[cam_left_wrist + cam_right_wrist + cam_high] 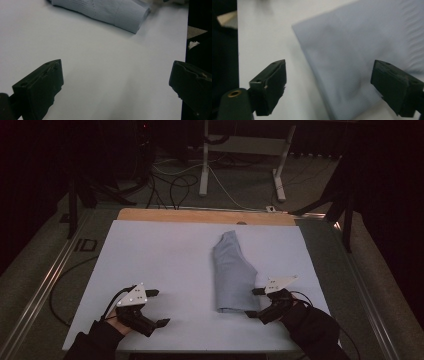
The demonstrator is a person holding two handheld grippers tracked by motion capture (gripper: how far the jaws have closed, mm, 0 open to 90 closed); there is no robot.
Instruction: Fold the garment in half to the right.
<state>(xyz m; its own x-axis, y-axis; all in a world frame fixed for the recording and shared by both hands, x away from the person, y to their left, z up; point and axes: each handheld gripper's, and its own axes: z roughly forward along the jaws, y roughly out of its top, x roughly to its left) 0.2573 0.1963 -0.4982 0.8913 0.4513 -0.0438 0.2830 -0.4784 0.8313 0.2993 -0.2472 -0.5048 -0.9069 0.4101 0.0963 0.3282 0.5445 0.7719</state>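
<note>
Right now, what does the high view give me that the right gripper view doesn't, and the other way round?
High view alone: the left hand-held gripper open over bare mat, the wooden table edge, and the floor cables beyond. Right gripper view alone: a close look along its jaws, spread wide, with the cloth's folded edge lying between them, untouched. Both share the folded grey cloth, the white mat and the right hand-held gripper.

Folded cloth lying on the sheet, right of centre. Right gripper beside its near right corner; left gripper near the sheet's front-left corner.
</note>
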